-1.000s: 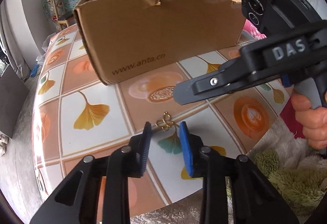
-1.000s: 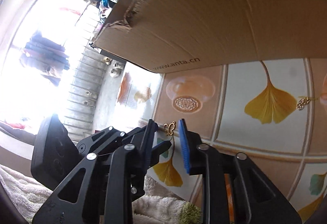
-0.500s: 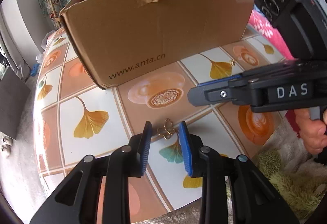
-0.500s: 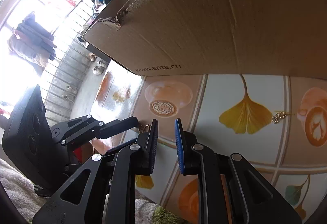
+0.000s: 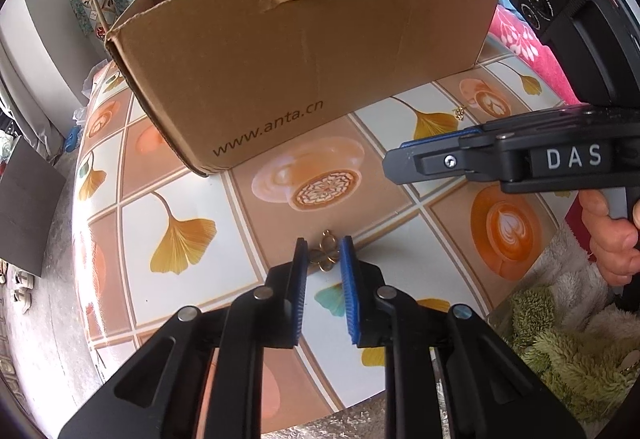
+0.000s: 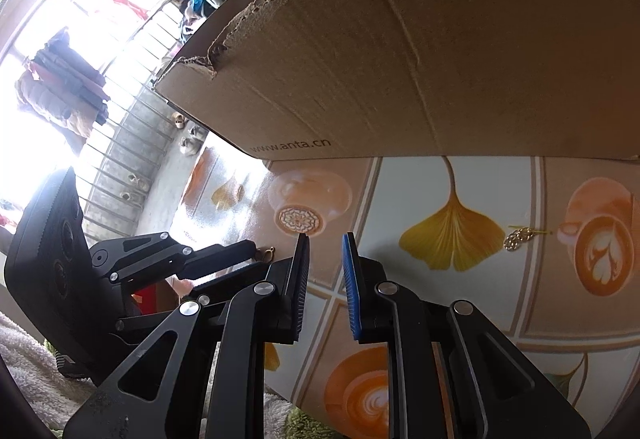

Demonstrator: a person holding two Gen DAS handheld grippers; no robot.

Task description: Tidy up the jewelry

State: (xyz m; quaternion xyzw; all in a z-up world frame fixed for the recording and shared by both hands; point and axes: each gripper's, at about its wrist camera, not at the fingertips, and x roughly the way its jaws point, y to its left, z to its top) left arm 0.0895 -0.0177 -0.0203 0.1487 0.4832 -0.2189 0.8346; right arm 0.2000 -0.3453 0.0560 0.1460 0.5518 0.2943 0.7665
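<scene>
The left gripper point(image 5: 323, 259) is closing its jaws around a small gold charm point(image 5: 325, 254) lying on the tablecloth point(image 5: 192, 199), ready to lift it. The right gripper point(image 6: 325, 259), slightly parted and empty, hovers clear. The cardboard box point(image 5: 304, 51) waits just beyond; another gold charm point(image 6: 518, 238) lies far right.

The big brown box point(image 5: 304, 63) hides its inside and the table behind it. The far gold piece point(image 5: 459, 113) is too small to make out. The hand point(image 5: 612, 239) on the right tool is cut off by the edge. Bright window light washes out the balcony point(image 6: 60, 87).
</scene>
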